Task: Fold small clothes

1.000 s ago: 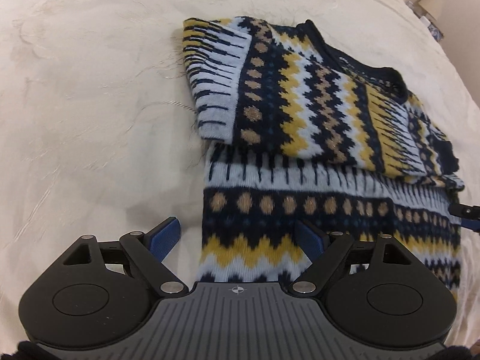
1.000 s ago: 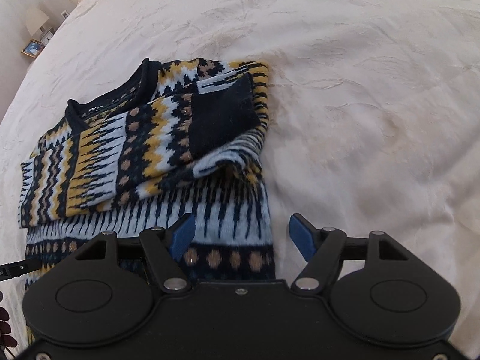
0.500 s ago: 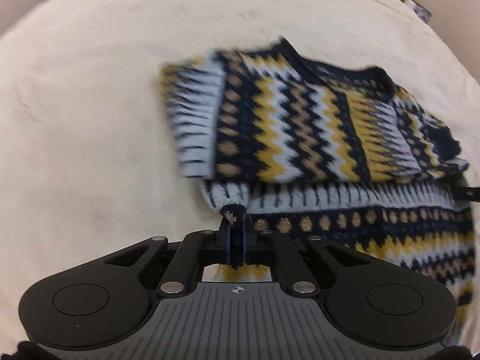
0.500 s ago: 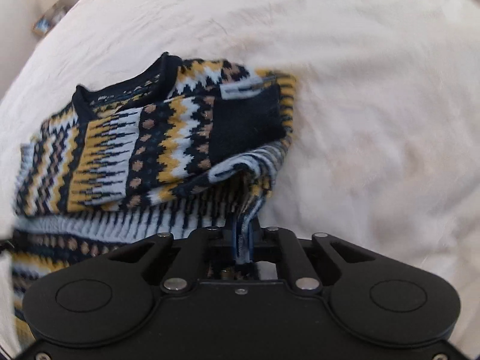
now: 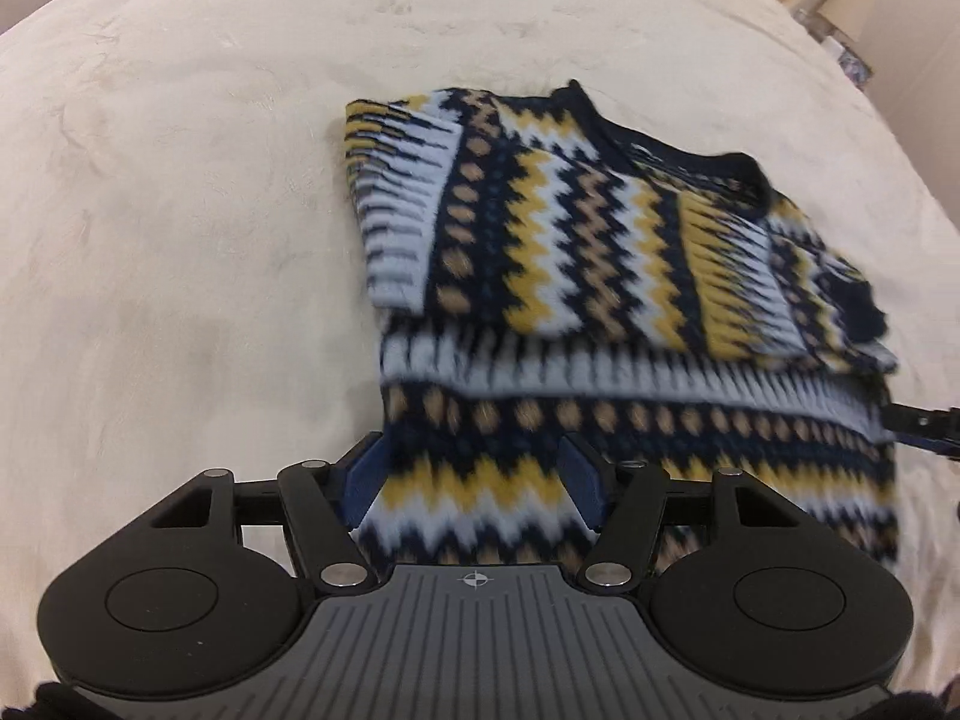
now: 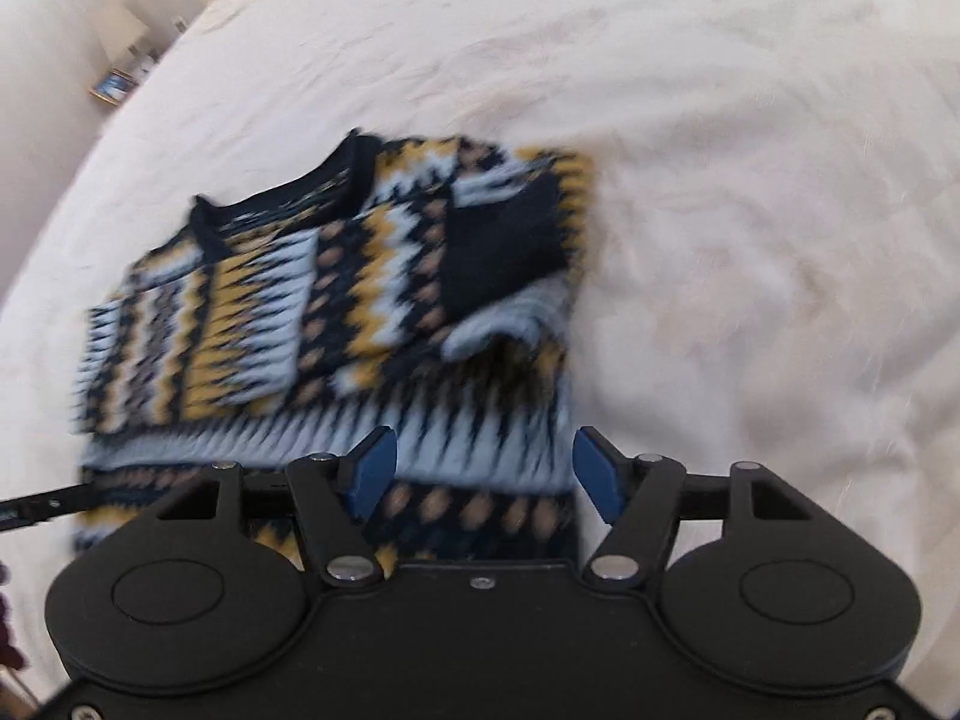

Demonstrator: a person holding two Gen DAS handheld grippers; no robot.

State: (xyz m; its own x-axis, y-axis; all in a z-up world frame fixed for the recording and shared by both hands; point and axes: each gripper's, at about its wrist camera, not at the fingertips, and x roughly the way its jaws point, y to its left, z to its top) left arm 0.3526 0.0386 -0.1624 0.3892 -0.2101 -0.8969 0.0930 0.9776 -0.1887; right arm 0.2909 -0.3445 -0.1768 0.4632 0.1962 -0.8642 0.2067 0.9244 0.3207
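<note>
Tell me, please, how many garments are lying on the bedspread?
1: a patterned knit sweater, partly folded, on the cream bedspread ahead of both tongs; nothing else shows.

A cream bedspread [image 6: 720, 240] fills the room, a lamp [image 6: 123, 30] by the pale wall.

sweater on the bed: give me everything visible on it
Fuzzy knit sweater, banded in navy, pale blue, mustard and tan zigzags and dots, with a navy ribbed collar. It lies on a cream bedspread, sleeves folded in over the chest. The bottom hem lies nearest both open grippers; no pads press on it.
</note>
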